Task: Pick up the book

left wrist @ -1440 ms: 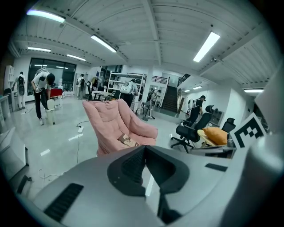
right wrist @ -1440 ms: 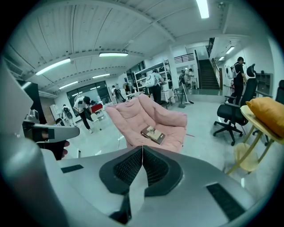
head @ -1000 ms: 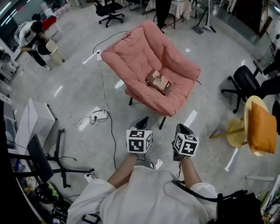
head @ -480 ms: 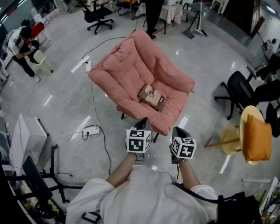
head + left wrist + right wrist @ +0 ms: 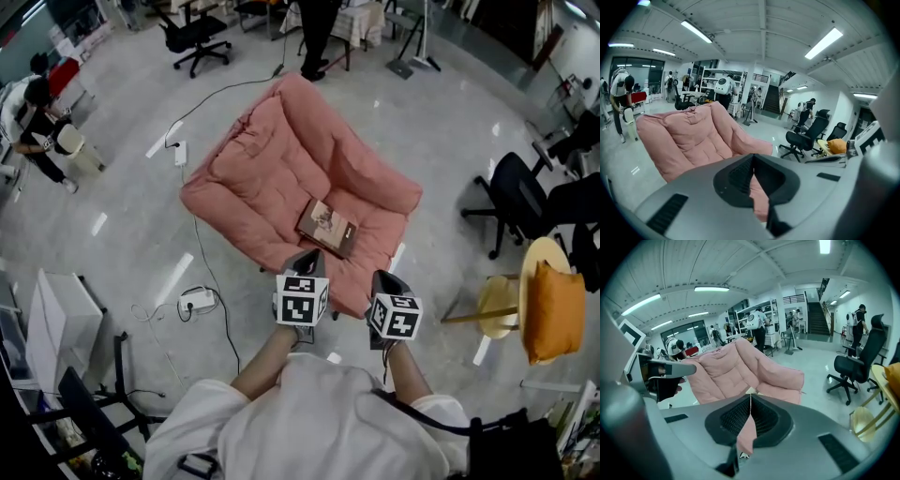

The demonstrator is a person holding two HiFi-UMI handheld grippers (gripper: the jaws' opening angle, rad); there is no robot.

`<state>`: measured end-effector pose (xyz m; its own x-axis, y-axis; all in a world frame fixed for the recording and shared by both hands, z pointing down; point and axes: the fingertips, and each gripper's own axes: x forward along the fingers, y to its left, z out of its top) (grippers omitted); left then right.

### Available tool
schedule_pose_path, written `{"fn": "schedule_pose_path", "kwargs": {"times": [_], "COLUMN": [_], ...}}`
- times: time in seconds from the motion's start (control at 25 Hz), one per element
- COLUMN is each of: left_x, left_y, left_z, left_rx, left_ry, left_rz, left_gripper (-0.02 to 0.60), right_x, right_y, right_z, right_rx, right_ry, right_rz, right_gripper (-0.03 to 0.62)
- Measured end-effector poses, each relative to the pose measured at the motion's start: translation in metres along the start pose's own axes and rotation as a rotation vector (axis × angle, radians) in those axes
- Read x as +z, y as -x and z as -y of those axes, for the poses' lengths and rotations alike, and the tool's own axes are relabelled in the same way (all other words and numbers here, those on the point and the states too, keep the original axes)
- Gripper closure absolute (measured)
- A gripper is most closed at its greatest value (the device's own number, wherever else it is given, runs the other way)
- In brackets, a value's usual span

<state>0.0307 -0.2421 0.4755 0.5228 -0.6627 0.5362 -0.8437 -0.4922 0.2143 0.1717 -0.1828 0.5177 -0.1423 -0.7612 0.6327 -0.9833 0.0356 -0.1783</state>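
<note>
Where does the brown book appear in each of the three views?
Head view: the brown rectangular book lies on the seat, at centre.
Left gripper view: not visible.
Right gripper view: perhaps a pale sliver at centre; uncertain.
Shared landmark: the pink cushioned armchair.

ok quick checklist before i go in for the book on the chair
1. Book found: ok, lying flat on the pink chair's seat.
2. Book top bare: ok, nothing on it.
3. Left gripper empty: ok, shut on nothing.
4. Right gripper empty: ok, shut on nothing.
5. Jaws open for grasp: not ok, both shut.
6. Grippers at book: not ok, both short of it.
</note>
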Motion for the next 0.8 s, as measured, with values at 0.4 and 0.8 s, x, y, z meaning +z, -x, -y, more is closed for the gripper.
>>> {"fn": "schedule_pose_path", "kwargs": {"times": [0.4,0.8], "left_x": [0.015,-0.014], "left_y": [-0.054,-0.103], "left_z": [-0.035,-0.031], "left_rx": [-0.029,0.018], "left_ry": [0.038,0.116], "left_rz": [-0.038,-0.107], "left_gripper": [0.572,0.572], "right_x": [0.03,0.02], "right_y": [-0.053,-0.103], "right_z": [-0.006,0.024], "right_rx": [0.015,0.074], "right_ry": [-0.003,0.007], "right_rz": [-0.02,-0.131], "right_gripper": [0.563,0.563]}}
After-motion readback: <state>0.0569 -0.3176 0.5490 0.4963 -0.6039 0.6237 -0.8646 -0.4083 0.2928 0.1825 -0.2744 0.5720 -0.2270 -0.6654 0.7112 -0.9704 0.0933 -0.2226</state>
